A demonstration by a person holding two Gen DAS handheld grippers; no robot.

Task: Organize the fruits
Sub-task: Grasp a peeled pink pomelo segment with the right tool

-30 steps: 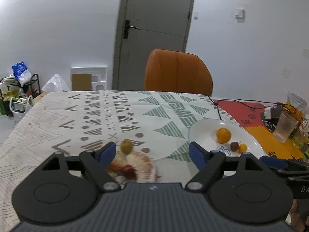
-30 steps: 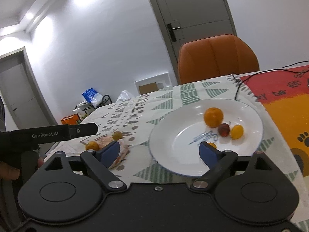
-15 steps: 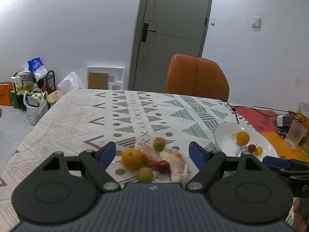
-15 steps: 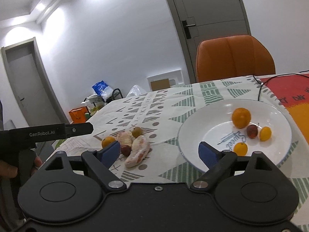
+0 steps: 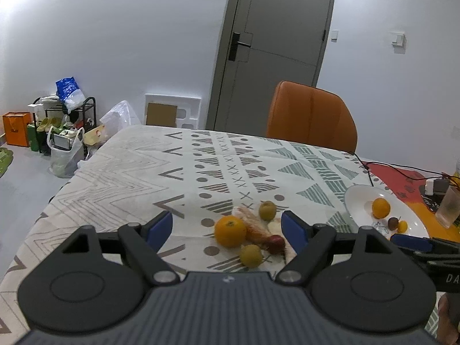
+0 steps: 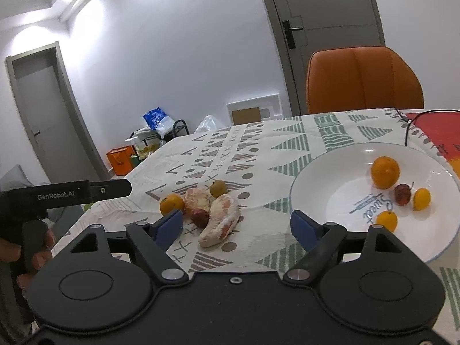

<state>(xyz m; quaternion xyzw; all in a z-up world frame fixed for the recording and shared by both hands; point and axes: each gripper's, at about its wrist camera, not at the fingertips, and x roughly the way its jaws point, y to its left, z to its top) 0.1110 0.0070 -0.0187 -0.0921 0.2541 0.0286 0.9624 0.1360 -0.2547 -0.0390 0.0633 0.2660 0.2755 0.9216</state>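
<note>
A loose pile of fruit lies on the patterned tablecloth: an orange [image 5: 230, 231], two pomelo segments [image 6: 221, 220], two small green fruits [image 5: 267, 210] and a small red one [image 6: 199, 217]. To the right, a white plate [image 6: 325, 189] holds an orange [image 6: 385, 172], a dark red fruit [image 6: 402, 194] and two small yellow fruits [image 6: 421, 199]. My left gripper [image 5: 227, 228] hovers open short of the pile, which shows through its gap. My right gripper [image 6: 235, 225] is open with its jaws closing; no pad touches any fruit.
An orange chair [image 5: 312, 115] stands behind the table. A clear glass [image 5: 448, 207], a black cable [image 6: 408, 120] and a red-orange mat [image 6: 440, 132] are at the far right. The table's left edge drops to a cluttered floor. A hand [image 6: 34, 258] holds the left gripper.
Both views have drawn back and swung left: the fruit pile now shows whole and the plate sits further right. The right jaws have narrowed a little.
</note>
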